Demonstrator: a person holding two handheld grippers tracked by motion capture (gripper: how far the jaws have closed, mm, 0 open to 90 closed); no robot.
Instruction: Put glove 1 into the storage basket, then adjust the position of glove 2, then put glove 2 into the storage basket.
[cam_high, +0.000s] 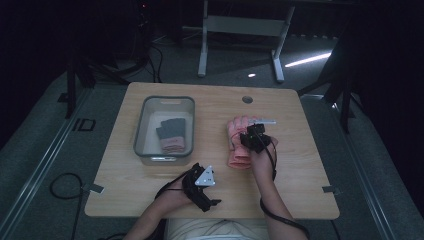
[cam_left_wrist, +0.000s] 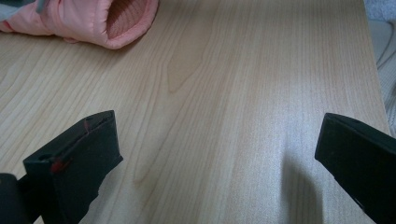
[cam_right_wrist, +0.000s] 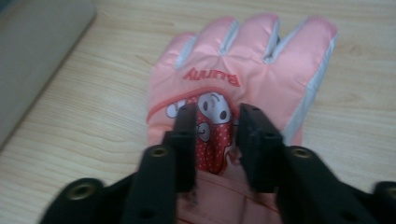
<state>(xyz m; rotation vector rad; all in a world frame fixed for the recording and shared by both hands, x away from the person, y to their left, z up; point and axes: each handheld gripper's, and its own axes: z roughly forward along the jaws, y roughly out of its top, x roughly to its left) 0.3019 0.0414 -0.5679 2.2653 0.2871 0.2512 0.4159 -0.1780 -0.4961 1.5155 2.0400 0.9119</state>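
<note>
Judging by how things lie, we are about halfway through gathering the gloves into the bin. One glove in the bin, dark grey at the fingers and pink at the cuff, already lies inside it, toward the near right corner. The bin stands on the left half of the worktop.

The pink glove is not yet moved: it lies flat on the worktop, right of the bin and well apart from it, fingers pointing to the far side and cuff toward us. Our right gripper sits low over its back, and the right gripper view shows the jaws partly spread, one at each side of the cartoon patch. They look set on or just above the fabric, but we cannot see them squeezing a fold, so we judge that the glove is not gripped yet.

Our left gripper waits near the front edge of the worktop with its jaws spread wide over bare wood and nothing between them; in its view the cuff of the pink glove lies beyond.

What we reckon is left: closing on the pink glove, carrying it leftward across the worktop, and dropping it in the bin beside its mate.
</note>
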